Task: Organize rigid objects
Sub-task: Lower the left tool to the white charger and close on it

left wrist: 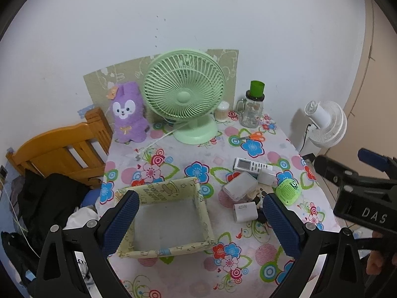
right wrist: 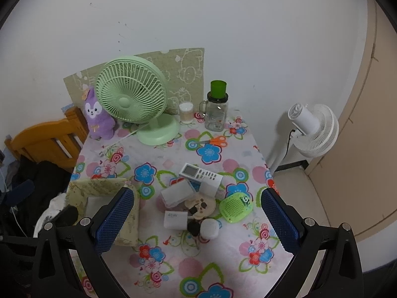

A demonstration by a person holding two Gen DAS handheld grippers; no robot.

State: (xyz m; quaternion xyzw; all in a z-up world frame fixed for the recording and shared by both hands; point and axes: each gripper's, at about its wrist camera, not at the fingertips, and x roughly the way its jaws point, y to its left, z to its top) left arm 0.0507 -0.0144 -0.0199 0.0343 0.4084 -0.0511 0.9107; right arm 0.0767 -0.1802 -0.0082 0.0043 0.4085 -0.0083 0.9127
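**Q:** Both grippers: how are you holding them, and where are the task's things lying?

**A:** Your left gripper (left wrist: 198, 221) is hovering spread wide and empty over the pale yellow printed fabric storage box (left wrist: 196, 188). Your right gripper (right wrist: 196, 219) is likewise hanging spread and empty above the cluster of small rigid items on the floral tablecloth (right wrist: 223, 260), just right of that box.

**Q:** What are the containers holding?

**A:** The fabric box is showing only its bare grey floor. The clear glass handled jar (right wrist: 215, 115) with a green cup on its lid appears empty. The small clear canister (right wrist: 186, 113) beside it is holding what look like cotton swabs.

**Q:** What could be going wrong from here?

**A:** The items are lying crowded and partly stacked: white remote control (right wrist: 199, 173), frosted translucent plastic case (right wrist: 176, 193), white block charger (right wrist: 175, 219), lime-green perforated plastic gadget (right wrist: 235, 207). Closing on one is likely nudging its neighbours, and the green gadget is sitting nearest the table's right edge. The box walls look soft, so a finger catching the rim is probably folding or dragging it.
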